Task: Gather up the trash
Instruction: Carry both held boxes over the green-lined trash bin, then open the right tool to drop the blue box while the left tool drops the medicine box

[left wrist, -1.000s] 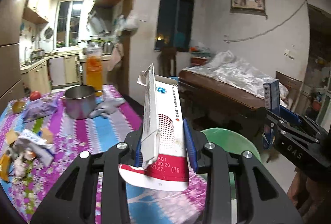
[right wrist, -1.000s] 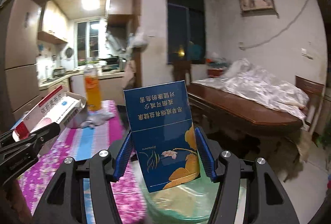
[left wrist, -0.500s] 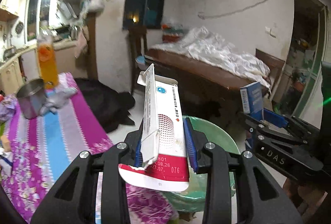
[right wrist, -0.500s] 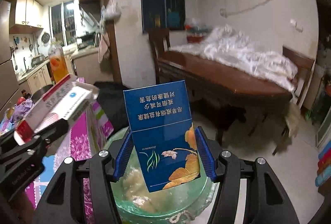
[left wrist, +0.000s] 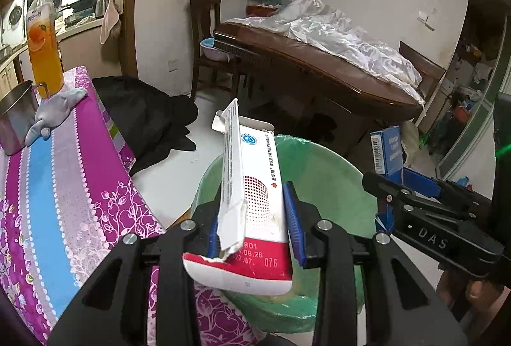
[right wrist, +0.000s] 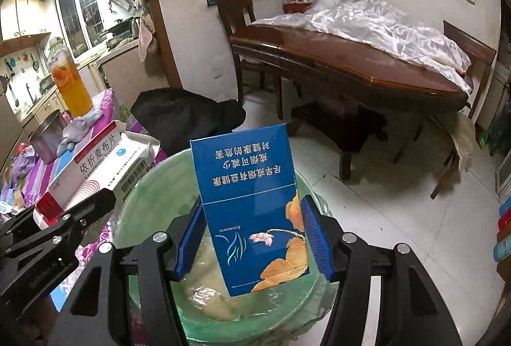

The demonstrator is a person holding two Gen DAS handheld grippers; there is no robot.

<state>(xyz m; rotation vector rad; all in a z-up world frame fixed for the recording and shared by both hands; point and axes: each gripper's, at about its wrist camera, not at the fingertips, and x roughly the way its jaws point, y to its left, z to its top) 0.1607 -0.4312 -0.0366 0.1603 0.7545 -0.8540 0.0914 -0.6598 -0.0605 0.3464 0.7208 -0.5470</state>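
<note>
My left gripper [left wrist: 254,218] is shut on a torn white and red medicine box [left wrist: 252,202], which stands upright over the near left rim of a bin lined with a green bag [left wrist: 322,173]. My right gripper [right wrist: 254,234] is shut on a blue cigarette pack [right wrist: 252,202], held upright above the same green-lined bin [right wrist: 153,211]. Some pale trash lies at the bin's bottom. In the left wrist view the right gripper [left wrist: 399,183] with the blue pack [left wrist: 386,151] hangs at the bin's right side. The right wrist view shows the medicine box [right wrist: 102,164] at the left.
A table with a purple, pink and blue striped cloth [left wrist: 64,170] stands left of the bin, bearing a steel pot [left wrist: 16,116], a grey cloth [left wrist: 54,112] and an orange drink bottle [left wrist: 43,49]. A dark bundle [left wrist: 150,119] lies on the floor. Behind stands a wooden table [left wrist: 319,71].
Both grippers have swung right and tilted downward, away from the striped table, and now hang over the green-lined bin. Each still holds its box.
</note>
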